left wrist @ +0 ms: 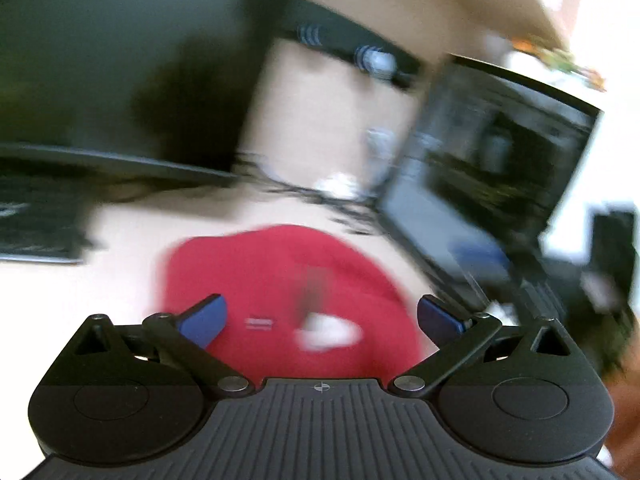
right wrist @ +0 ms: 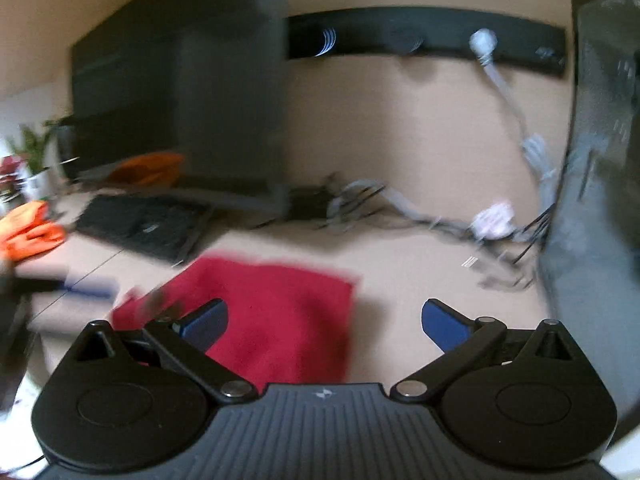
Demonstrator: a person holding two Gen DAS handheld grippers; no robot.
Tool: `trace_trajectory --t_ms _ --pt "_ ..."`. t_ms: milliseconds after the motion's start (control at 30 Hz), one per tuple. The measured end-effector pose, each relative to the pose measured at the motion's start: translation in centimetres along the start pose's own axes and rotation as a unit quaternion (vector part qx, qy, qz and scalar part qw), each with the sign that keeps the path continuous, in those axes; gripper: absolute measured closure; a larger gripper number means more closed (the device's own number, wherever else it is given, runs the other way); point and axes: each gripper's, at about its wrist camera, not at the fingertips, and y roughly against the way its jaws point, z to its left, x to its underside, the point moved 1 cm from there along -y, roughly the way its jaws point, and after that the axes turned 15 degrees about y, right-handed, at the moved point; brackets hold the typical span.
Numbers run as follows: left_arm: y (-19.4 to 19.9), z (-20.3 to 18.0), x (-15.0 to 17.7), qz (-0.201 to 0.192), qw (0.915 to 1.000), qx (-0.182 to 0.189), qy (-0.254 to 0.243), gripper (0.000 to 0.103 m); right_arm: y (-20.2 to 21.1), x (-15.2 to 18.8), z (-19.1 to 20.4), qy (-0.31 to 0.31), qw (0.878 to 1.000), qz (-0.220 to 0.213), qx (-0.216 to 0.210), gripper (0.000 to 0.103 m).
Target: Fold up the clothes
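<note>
A red garment [left wrist: 280, 280] lies flat on the pale desk, folded into a compact shape with a white label [left wrist: 328, 334] near its close edge. My left gripper [left wrist: 320, 320] hovers over its near part, open, with nothing between the blue pads [left wrist: 204, 320]. In the right wrist view the same red garment [right wrist: 276, 312] lies left of centre. My right gripper [right wrist: 324, 322] is open too, its left pad [right wrist: 206, 322] over the cloth and its right pad over bare desk. Both views are motion-blurred.
A laptop [left wrist: 492, 168] stands open at the right, a keyboard [right wrist: 140, 224] and a dark monitor [right wrist: 180, 92] at the left. Tangled cables [right wrist: 440, 216] run along the back wall. Orange clothes [right wrist: 32, 232] lie far left, near a plant [right wrist: 32, 148].
</note>
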Motion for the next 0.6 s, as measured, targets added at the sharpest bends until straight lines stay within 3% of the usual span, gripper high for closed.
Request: trace_trajectory --t_ms 100,167,267,333,400,433,500,600 --pt "-1.0 2.4 0.1 0.01 0.9988 -0.026 0.04 0.0 -1.2 3.5 3.9 0.0 0.999 0.019 -0.032 0.0" --pt "-1.9 3.9 0.3 0.02 0.9971 -0.037 0.064 0.0 -1.6 4.7 5.8 0.03 0.999 0.017 -0.012 0.0" --pt "-3.1 5.6 0.7 0.031 0.9937 -0.05 0.095 0.005 -0.4 4.8 8.9 0.13 0.991 -0.017 0.04 0.0" --pt "-3.6 5.3 0.9 0.028 0.9942 -0.043 0.095 0.037 0.2 4.4 10.7 0.183 0.982 -0.032 0.039 0.0" --pt "-3.6 4.9 0.8 0.016 0.995 -0.042 0.089 0.04 -0.1 4.2 11.7 0.201 0.979 -0.033 0.009 0.001" --pt "-3.5 4.7 0.8 0.009 0.9954 -0.043 0.085 0.051 -0.2 4.0 12.3 0.211 0.977 -0.033 -0.006 0.003" --pt "-2.5 4.1 0.6 0.001 0.9961 -0.037 0.08 0.062 -1.2 4.1 12.7 0.213 0.976 -0.022 -0.024 0.008" --pt "-0.6 3.0 1.0 0.006 0.9972 -0.067 0.033 0.065 -2.3 3.7 11.3 0.169 0.985 -0.012 -0.039 0.009"
